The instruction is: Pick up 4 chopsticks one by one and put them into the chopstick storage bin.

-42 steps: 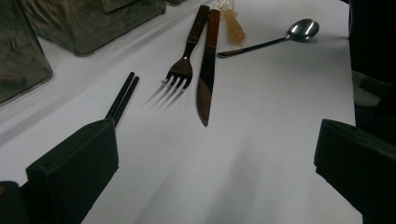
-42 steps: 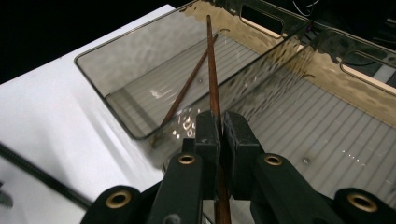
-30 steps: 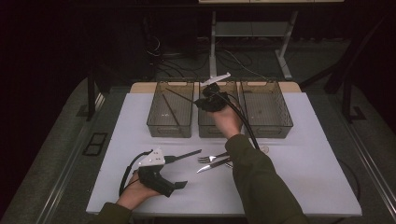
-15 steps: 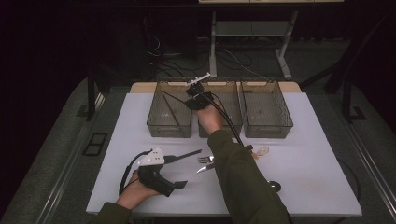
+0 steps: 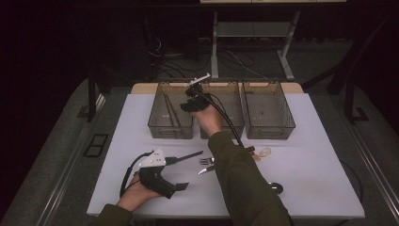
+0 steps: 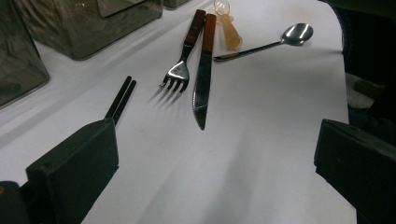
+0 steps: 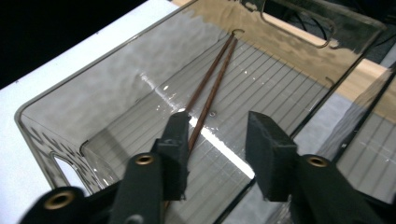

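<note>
My right gripper (image 5: 189, 103) hangs open over the right side of the left clear bin (image 5: 155, 123), empty between its pads (image 7: 175, 148). A pair of brown chopsticks (image 7: 210, 91) lies on that bin's floor (image 7: 116, 98), below and ahead of the jaws. My left gripper (image 5: 180, 173) rests on the white table (image 5: 310, 155) near the front edge, jaws wide open and empty (image 6: 217, 140). Ahead of it lie black chopsticks (image 6: 120, 97), a fork (image 6: 180, 70), a knife (image 6: 201, 79), a steel spoon (image 6: 280, 39) and a small amber spoon (image 6: 229, 25).
Three clear bins stand in a row at the back: the left one, a middle one (image 5: 230, 127) and a right one (image 5: 268, 110). The person's right forearm (image 5: 235, 174) stretches across the table's middle above the cutlery. Cables trail from both grippers.
The right gripper has moved left, from above the middle bin to over the left bin. The left gripper has stayed put on the table.
</note>
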The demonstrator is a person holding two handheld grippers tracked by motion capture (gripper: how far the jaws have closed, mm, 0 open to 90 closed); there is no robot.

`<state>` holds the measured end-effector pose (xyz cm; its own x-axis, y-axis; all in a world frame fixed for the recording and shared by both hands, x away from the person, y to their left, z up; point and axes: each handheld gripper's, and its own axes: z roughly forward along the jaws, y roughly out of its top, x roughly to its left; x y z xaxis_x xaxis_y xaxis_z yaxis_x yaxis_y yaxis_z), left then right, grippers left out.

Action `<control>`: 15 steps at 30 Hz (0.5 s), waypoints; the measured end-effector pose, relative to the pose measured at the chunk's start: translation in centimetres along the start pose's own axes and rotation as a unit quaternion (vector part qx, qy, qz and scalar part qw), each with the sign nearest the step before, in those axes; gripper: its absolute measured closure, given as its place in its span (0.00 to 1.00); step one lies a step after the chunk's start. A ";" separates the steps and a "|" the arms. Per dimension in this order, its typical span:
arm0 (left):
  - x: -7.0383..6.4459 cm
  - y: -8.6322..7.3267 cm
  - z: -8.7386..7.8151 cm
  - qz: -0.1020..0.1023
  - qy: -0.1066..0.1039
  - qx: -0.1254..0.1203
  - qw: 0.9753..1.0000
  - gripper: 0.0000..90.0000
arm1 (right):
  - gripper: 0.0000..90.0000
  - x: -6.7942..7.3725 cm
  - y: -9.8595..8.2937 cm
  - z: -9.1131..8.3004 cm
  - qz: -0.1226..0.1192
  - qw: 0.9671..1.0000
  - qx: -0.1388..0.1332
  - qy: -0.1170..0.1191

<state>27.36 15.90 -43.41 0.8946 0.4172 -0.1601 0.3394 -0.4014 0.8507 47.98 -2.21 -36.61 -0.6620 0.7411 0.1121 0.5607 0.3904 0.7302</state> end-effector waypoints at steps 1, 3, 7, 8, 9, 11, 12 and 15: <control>0.0 0.0 0.0 0.001 0.000 0.000 1.000 0.00 | 0.59 -0.1 0.0 -0.2 0.002 1.000 -0.003 0.003; 0.0 0.0 0.0 -0.002 0.000 0.000 1.000 0.00 | 0.56 -0.2 -0.1 -0.7 -0.001 1.000 -0.006 0.008; 0.1 -0.1 0.0 -0.002 0.001 0.001 1.000 0.00 | 0.50 -0.1 -0.4 -1.8 -0.012 0.999 -0.015 0.032; 0.1 -0.1 0.0 -0.003 0.001 0.000 1.000 0.00 | 0.48 -0.2 -0.6 -2.1 -0.016 0.999 -0.015 0.037; 0.1 -0.1 0.0 -0.004 0.002 -0.001 1.000 0.00 | 0.46 -0.2 -0.7 -2.3 -0.020 0.999 -0.016 0.041; 0.1 -0.2 0.0 -0.008 0.001 -0.002 1.000 0.00 | 0.44 -0.2 -0.9 -3.0 -0.029 0.998 -0.021 0.045; 0.2 -0.2 0.0 -0.005 0.003 -0.002 1.000 0.00 | 0.42 -0.2 -1.0 -3.3 -0.032 0.998 -0.024 0.047; 0.1 -0.2 -0.1 -0.003 0.003 -0.001 1.000 0.00 | 0.38 -0.3 -1.3 -4.3 -0.039 0.997 -0.030 0.056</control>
<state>27.36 16.13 -43.51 0.8906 0.4248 -0.1625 0.3448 -0.3974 0.8504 45.31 -5.34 -34.71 -0.7557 0.6427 0.1258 0.4766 0.4079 0.7788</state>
